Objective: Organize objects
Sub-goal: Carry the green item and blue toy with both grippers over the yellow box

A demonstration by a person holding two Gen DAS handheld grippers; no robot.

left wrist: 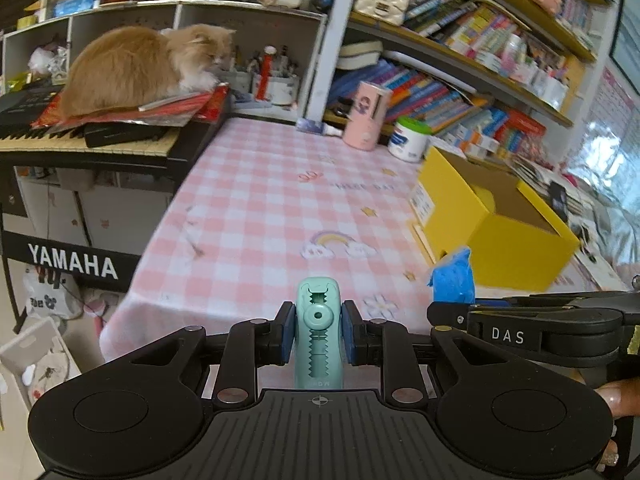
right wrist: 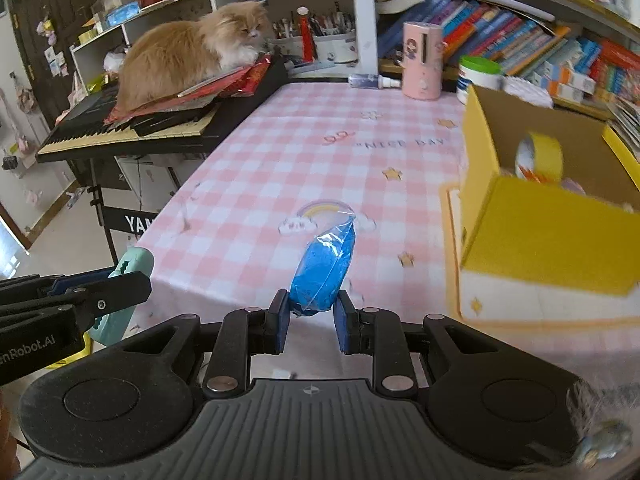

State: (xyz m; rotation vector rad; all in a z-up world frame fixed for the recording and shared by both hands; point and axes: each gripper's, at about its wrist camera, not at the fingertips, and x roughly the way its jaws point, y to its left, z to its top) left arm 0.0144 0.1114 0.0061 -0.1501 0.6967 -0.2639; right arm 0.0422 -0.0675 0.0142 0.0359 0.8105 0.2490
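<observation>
In the left wrist view, your left tool (left wrist: 318, 330) is closed on a mint-green clip (left wrist: 318, 320). The clip stands upright between the blue pads (left wrist: 287, 334), which press its two sides near the pivot. It looks like hard plastic, so I judge it light and stiff, and it can slip if the pads loosen. The tool points down and forward over the near edge of the worktop (left wrist: 256, 200). The yellow box (left wrist: 516, 248) sits near the right edge, open at the top.

In the right wrist view, your right tool (right wrist: 312, 314) is closed on a blue bag (right wrist: 326, 268). The pads pinch only its lower end, and the rest rises forward above the worktop. It seems to be a soft filled plastic pouch, so I think it is light and can sag or slide out; a hold nearer the middle would be safer. This tool also tilts down, beside the box, where a yellow tape roll (right wrist: 540, 156) already lies. The left tool shows at the left, just beside.

A cat (right wrist: 188, 56) rests on the keyboard (right wrist: 120, 136) past the far left corner.
</observation>
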